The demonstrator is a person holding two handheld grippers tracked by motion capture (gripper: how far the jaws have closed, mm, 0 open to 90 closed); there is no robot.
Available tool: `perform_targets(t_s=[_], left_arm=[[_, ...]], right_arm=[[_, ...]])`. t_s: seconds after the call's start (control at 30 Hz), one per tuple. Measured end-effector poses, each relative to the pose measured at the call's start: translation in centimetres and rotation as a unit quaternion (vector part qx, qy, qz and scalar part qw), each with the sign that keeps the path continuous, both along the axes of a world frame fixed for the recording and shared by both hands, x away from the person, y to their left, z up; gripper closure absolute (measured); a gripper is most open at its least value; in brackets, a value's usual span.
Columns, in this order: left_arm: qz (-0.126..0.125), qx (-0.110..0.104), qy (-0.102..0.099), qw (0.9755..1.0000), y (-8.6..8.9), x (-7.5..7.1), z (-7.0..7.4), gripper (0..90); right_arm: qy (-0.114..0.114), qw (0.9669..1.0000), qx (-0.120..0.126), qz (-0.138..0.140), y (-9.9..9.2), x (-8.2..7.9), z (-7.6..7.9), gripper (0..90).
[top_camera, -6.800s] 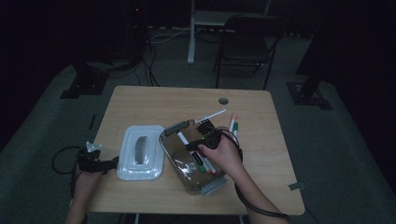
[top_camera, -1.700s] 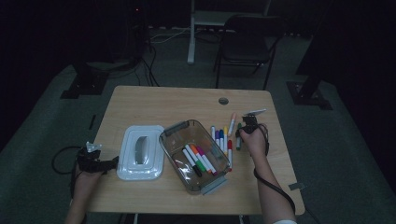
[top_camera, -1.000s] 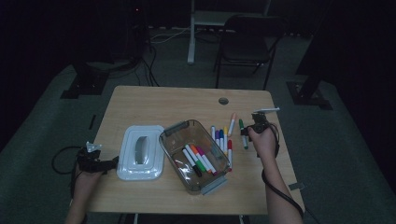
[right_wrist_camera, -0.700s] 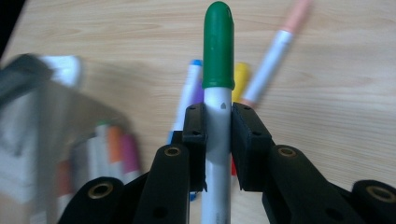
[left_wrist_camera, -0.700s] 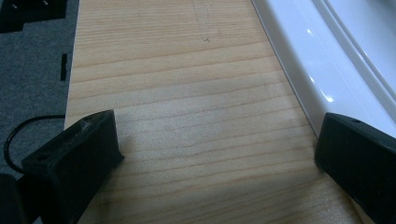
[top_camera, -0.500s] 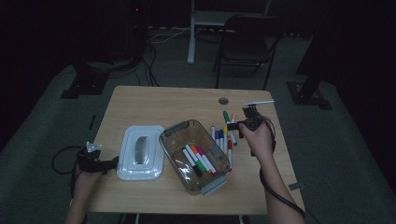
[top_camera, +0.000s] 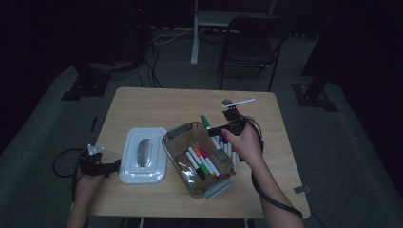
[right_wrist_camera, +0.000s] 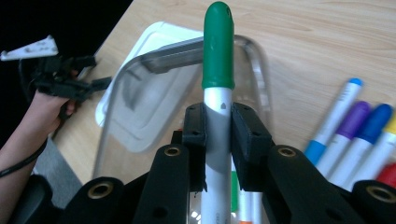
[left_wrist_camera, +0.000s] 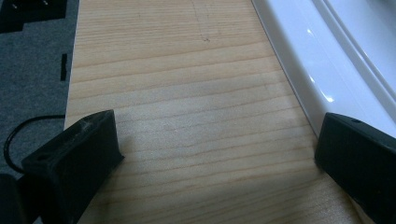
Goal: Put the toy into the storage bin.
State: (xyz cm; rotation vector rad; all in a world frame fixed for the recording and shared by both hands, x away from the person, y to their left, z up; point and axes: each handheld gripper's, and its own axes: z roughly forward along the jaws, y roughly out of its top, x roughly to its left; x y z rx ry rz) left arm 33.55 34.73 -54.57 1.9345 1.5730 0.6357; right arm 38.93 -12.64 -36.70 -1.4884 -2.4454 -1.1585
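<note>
My right tongs (right_wrist_camera: 218, 135) are pinching a green-capped marker (right_wrist_camera: 217, 70), both pads pressed flat on its silver barrel, the cap sticking straight out past the tips. From above, my right hand (top_camera: 244, 142) holds it just over the far right corner of the clear bin (top_camera: 180, 137), the green cap pointing away toward the far side of the desk (top_camera: 157, 102). In the bin there's a small row of markers (top_camera: 204, 164) lying side by side: red, green, orange and dark caps, all slanted the same way. Just beside the bin, under my right hand, more loose markers (right_wrist_camera: 369, 126) lie on the wood: blue, purple, another blue, and a red one at the edge of the right gripper view.

Over on the other side, my left tongs (left_wrist_camera: 210, 154) are spread wide with nothing but bare wood between them, resting low at the near left edge of the desk. One jaw sits right up against the rim of the white lid (left_wrist_camera: 327, 60). In the high view that lid lies flat just left of the bin, its edge touching or nearly touching the bin's wall, and my left hand (top_camera: 92, 166) sits beside it.

Farther off, a small dark round object (top_camera: 227, 101) sits near the desk's back edge, and beyond the desk a folding chair (top_camera: 252, 40) stands on the dark floor.
</note>
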Motion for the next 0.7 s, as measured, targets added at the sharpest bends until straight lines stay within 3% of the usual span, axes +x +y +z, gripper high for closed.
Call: perform_targets(t_s=[0.07,0.23,0.7], left_arm=[[0.0,0.0,0.0,1.0,0.0,0.0,0.0,0.4],[0.0,0.0,0.0,1.0,0.0,0.0,0.0,0.4],[0.0,0.0,0.0,1.0,0.0,0.0,0.0,0.4]], right_arm=[[0.007,0.9998,0.008,0.017,1.1,-0.3,0.0,76.9],[0.017,0.9988,-0.005,0.047,3.1,-0.8,-0.6,76.9],[0.041,0.9941,-0.035,0.094,7.2,-1.4,-2.7,76.9]])
